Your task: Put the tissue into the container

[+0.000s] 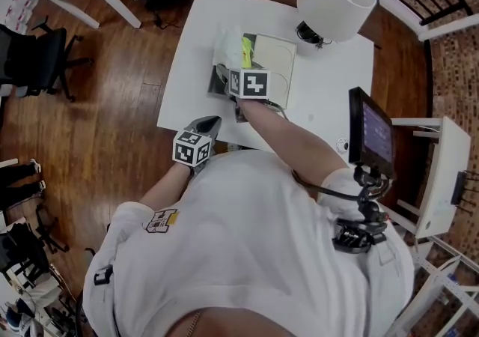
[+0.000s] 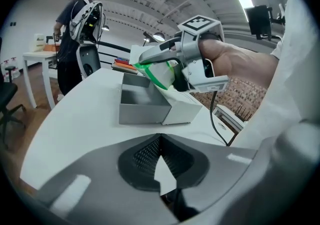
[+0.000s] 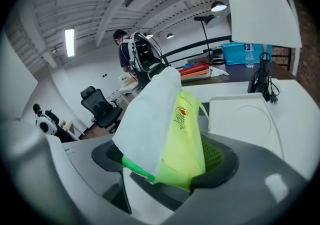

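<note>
A tissue pack (image 1: 233, 49), white with a yellow-green wrapper, is clamped between the pads of my right gripper (image 1: 229, 66). It hangs just above the open grey container (image 1: 218, 82) in the middle of the white table (image 1: 329, 81). In the right gripper view the tissue pack (image 3: 167, 124) stands up between the jaws of my right gripper (image 3: 165, 171). From the left gripper view, the tissue pack (image 2: 158, 75) is over the container (image 2: 142, 103). My left gripper (image 1: 209, 126) is at the table's near edge, shut and holding nothing, as its own view of the left gripper (image 2: 159, 145) shows.
The container's white lid (image 1: 274, 58) lies beside it on the right. A white lamp (image 1: 337, 0) stands at the table's far right, and a screen on a stand (image 1: 370, 133) rises by the right edge. A person (image 2: 75, 24) stands at a far table. An office chair (image 1: 30, 58) is at left.
</note>
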`<state>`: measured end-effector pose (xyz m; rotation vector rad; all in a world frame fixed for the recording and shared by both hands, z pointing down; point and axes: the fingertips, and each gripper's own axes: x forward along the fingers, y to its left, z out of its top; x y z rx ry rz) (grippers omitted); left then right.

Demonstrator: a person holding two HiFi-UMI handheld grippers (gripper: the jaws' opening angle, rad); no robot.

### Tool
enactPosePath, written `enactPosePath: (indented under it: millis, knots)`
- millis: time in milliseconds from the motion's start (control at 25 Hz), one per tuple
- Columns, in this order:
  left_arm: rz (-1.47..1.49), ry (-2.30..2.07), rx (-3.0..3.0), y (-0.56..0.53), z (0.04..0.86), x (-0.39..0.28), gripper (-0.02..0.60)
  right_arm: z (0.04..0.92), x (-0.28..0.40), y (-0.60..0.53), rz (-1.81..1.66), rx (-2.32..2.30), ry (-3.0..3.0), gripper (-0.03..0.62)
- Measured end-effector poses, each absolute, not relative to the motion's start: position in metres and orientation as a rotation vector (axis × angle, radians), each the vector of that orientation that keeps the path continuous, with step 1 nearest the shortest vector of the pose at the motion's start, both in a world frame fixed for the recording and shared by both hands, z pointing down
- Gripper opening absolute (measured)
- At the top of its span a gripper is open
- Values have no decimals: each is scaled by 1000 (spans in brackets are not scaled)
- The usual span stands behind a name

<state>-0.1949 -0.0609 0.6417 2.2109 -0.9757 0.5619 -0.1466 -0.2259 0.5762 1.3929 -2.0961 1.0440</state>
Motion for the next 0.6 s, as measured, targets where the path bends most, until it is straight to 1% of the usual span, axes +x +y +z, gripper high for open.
enactPosePath:
  millis: [200,480,600]
  knots:
    - [547,-972,2202,-62,642,-203,0,600,-148,-225,1240,1451,-1979,371]
    - [528,-960,2191,-65,645,-211,0,616,-147,-231,1225,1538,-1829,371]
    - [514,-955,2189,-67,645,-212,0,622,-152,-230,1168,1516,-1758,373]
